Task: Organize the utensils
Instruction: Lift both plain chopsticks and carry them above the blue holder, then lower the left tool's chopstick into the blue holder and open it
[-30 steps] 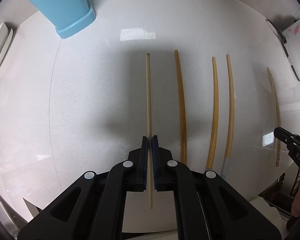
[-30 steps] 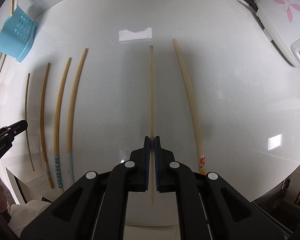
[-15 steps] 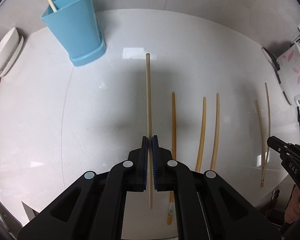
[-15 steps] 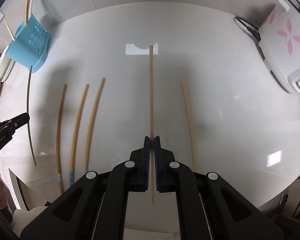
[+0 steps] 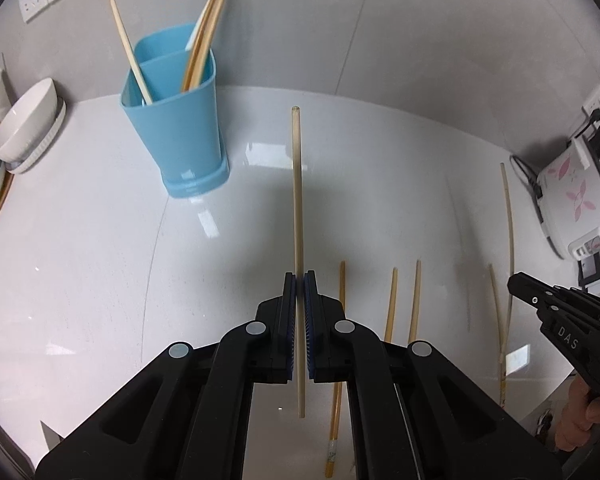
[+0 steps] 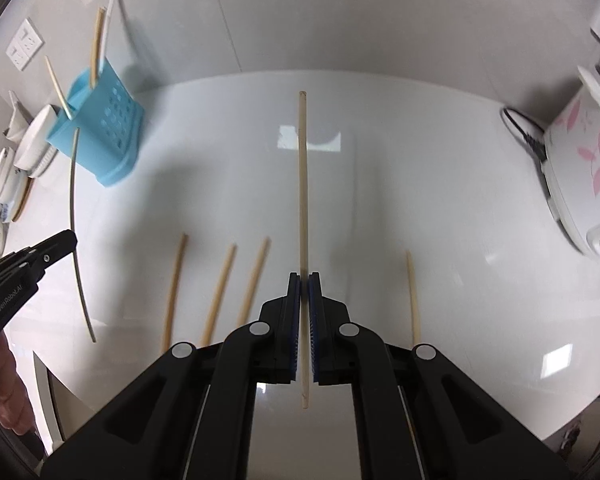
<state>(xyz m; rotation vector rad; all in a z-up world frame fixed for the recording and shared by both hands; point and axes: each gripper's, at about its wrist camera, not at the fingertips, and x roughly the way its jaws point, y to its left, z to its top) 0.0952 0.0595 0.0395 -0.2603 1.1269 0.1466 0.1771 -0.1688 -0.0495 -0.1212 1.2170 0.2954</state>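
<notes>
My left claw [image 5: 299, 280] and right claw [image 6: 304, 280] each pinch a pale wooden chopstick [image 5: 297, 200] above the glossy white desk [image 5: 100, 260]; a blue plastic holder [image 5: 180, 136] stands far left by the grey wall [image 5: 420, 32].

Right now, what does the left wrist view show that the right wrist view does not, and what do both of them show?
Only the left wrist view shows the open top of the light blue plastic utensil holder with its inner divider, and the left tool close up, shut on a pale wooden chopstick.

Only the right wrist view shows the holder's perforated side, and the right tool close up, shut on another pale wooden chopstick.

Both show the white countertop, four loose chopsticks lying on it, and the white appliance with pink flowers.
</notes>
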